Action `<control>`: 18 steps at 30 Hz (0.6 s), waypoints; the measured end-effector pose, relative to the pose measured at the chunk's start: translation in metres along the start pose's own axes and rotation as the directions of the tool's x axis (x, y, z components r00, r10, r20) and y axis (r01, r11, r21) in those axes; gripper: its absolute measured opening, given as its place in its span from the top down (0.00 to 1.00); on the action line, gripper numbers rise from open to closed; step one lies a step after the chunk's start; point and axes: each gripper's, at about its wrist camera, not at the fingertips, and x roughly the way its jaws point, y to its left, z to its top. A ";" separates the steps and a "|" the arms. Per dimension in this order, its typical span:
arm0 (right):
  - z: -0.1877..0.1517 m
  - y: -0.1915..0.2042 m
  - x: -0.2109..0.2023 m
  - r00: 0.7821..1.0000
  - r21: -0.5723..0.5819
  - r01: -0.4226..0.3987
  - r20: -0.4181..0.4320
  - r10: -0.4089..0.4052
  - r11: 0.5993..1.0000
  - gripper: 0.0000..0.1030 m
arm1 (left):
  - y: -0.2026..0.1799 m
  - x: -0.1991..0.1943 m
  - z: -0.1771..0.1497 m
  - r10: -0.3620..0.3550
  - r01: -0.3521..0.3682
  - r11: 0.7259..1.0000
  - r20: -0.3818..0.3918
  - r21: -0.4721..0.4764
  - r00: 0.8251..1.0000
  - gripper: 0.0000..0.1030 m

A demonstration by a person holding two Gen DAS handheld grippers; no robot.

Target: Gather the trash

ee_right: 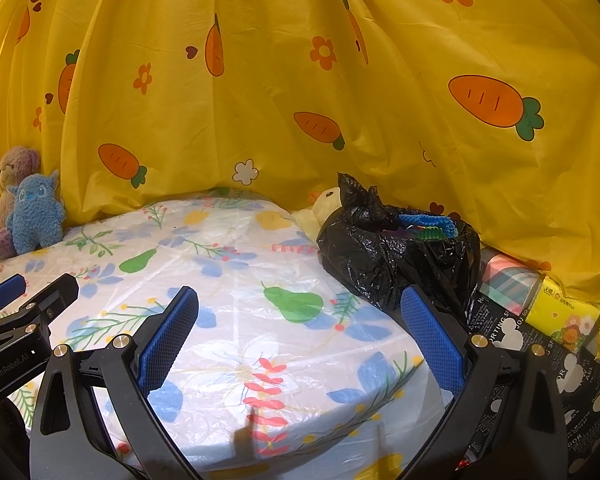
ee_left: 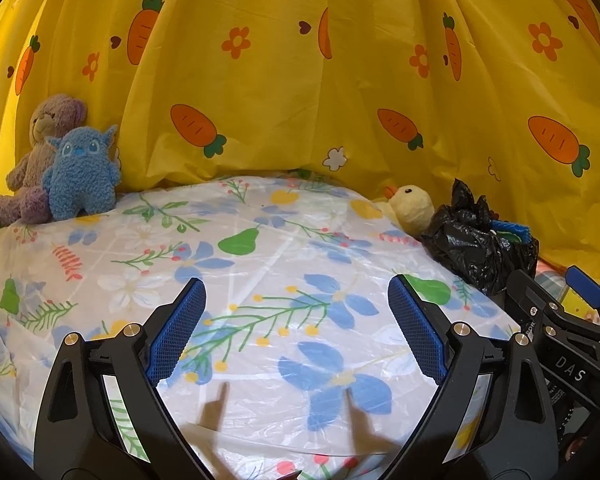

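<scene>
Fingers of the left gripper (ee_left: pixel 296 332) stand wide apart with nothing between them, above the flower-and-pear plastic cloth (ee_left: pixel 260 280) that covers the desk (ee_left: pixel 204 420). Their shadows fall on the cloth just below the blue pads. Fingers of the right gripper (ee_right: pixel 300 340) are likewise spread and empty over the same cloth, near its right edge. Just beyond the right gripper's right finger sits the black trash bag (ee_right: pixel 384 256), crumpled, its mouth gaping, with blue and green bits showing inside; the pads do not touch it. From the left gripper it lies well off to the right and ahead. A yellow duck plush (ee_right: pixel 326 206) peeks out behind the bag. Far ahead and left of both grippers, a blue plush (ee_left: pixel 82 176) leans against a purple-brown teddy bear (ee_left: pixel 40 152). A yellow curtain with carrots (ee_left: pixel 300 80) hangs behind everything. Right of the bag lie a black printed box (ee_right: pixel 540 360) and a yellow tissue pack (ee_right: pixel 560 312).
</scene>
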 end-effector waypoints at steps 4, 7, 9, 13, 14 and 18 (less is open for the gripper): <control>-0.001 0.002 0.000 1.000 0.000 0.001 -0.001 -0.001 1.000 0.05 | -0.001 0.001 0.000 0.001 -0.001 1.000 -0.001 0.000 1.000 0.12; -0.001 0.002 0.000 1.000 0.000 0.001 -0.001 -0.001 1.000 0.05 | 0.000 0.000 0.000 0.002 -0.002 1.000 0.000 -0.001 1.000 0.12; 0.000 0.002 0.000 1.000 0.000 0.001 -0.001 -0.001 1.000 0.05 | 0.000 0.001 0.000 0.002 -0.002 1.000 0.001 -0.001 1.000 0.12; 0.000 0.002 0.000 1.000 -0.001 0.001 -0.001 -0.001 1.000 0.05 | 0.001 0.002 0.000 0.003 -0.003 1.000 -0.001 -0.002 1.000 0.11; 0.000 0.002 0.000 1.000 -0.001 0.001 -0.001 -0.001 1.000 0.05 | 0.002 0.002 0.000 0.004 -0.004 1.000 -0.001 -0.002 1.000 0.11; 0.000 0.002 0.000 1.000 -0.001 0.000 0.000 0.000 1.000 0.05 | 0.002 0.002 0.000 0.011 -0.011 1.000 0.004 0.000 1.000 0.09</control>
